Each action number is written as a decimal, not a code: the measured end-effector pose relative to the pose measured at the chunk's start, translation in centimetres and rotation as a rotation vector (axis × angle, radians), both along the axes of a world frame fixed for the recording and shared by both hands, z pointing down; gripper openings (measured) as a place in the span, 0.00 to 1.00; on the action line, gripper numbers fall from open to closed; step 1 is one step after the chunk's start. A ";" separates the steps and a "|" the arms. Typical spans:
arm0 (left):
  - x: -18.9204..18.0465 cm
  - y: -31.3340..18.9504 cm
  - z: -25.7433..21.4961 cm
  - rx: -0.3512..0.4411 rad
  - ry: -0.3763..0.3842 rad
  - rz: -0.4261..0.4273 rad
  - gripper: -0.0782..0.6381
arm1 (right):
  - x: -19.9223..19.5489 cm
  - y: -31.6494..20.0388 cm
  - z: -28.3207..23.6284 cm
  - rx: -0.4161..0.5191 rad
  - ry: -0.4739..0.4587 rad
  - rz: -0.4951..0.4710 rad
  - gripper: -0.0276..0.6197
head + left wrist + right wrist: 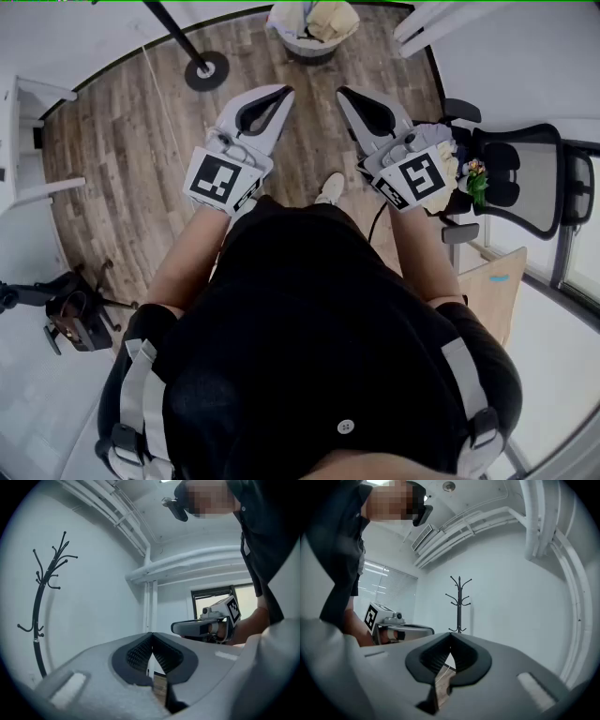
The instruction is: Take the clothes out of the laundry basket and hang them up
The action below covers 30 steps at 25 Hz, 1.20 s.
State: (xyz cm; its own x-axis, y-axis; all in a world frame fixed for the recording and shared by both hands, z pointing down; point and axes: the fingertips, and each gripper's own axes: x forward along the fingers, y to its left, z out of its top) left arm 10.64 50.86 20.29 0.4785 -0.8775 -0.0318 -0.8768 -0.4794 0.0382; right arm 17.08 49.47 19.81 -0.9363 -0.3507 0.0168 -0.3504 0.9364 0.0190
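In the head view a white laundry basket (302, 43) stands on the wood floor at the far edge, with light-coloured clothes (328, 17) heaped in it. My left gripper (286, 90) and right gripper (342, 92) are held level side by side in front of my body, well short of the basket. Both are shut with nothing between their jaws. A black coat stand has its round base (206, 70) left of the basket. Its hooked top shows in the left gripper view (40, 597) and in the right gripper view (459, 604). In their own views the left gripper (151, 633) and right gripper (451, 633) hold nothing.
A black mesh office chair (525, 178) stands at the right, with a wooden board (492, 286) nearer me. A dark tripod-like device (70, 319) sits on the floor at the left. White walls and ceiling pipes (187, 562) surround the room.
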 end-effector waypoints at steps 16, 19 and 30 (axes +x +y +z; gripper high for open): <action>11.1 -8.2 -0.2 -0.013 -0.028 -0.132 0.11 | 11.7 -9.6 0.4 -0.038 -0.020 -0.074 0.06; 11.7 -8.5 -0.1 -0.020 -0.049 -0.131 0.11 | 12.3 -10.4 0.8 -0.054 -0.022 -0.063 0.08; 11.6 -10.3 0.7 -0.033 -0.008 -0.211 0.75 | 15.6 -14.2 0.7 -0.092 -0.070 0.026 0.88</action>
State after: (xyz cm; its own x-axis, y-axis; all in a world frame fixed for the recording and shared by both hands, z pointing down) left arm 22.23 40.53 21.01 0.2842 -0.9588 0.0022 -0.9579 -0.2838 0.0433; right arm 32.64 35.27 20.54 -0.9268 -0.3753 -0.0145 -0.3725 0.9234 -0.0922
